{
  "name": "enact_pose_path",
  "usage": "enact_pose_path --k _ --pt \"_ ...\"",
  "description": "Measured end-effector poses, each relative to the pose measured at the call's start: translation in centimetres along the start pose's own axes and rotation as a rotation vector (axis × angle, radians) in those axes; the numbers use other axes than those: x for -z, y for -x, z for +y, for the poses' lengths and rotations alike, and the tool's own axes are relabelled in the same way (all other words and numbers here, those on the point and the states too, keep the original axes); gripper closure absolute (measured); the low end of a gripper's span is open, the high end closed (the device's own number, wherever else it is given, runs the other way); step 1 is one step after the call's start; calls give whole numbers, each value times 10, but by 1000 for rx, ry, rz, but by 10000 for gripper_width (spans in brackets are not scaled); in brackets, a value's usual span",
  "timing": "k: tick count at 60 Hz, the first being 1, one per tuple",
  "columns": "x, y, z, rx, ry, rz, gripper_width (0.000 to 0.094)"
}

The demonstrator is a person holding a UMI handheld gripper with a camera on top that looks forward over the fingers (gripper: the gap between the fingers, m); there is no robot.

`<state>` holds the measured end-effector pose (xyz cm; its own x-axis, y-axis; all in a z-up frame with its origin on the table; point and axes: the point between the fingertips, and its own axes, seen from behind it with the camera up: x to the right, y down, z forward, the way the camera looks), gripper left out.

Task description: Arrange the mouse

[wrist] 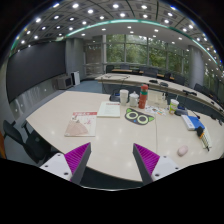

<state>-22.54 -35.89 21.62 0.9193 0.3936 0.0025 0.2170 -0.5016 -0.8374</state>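
Well ahead, the mouse – small, pale, blurry – lies on the table beyond 2 spread, empty fingers.

Single view riding the gripper, looking forward past both fingers — high over a table, room beyond

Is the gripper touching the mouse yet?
Apart. The gripper view shows the gripper open, nothing between its fingers, with bare table separating it from the small pale mouse, which lies ahead beside the right finger.
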Motion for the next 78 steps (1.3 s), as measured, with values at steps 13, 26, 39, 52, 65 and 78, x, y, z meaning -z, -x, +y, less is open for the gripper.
enact_pose_path --k 13,26,39,52,65,78 --pt "1 -75 62 -42 57 103 76" --pt "-1 -204 144 -136 130 290 74" --pt "-46 -323 162 -154 101 393 83" --pt "-126 -399 158 -219 85 401 85" --pt "-170 -430 159 -273 106 375 86" --pt "-196 -439 144 -270 115 342 135"
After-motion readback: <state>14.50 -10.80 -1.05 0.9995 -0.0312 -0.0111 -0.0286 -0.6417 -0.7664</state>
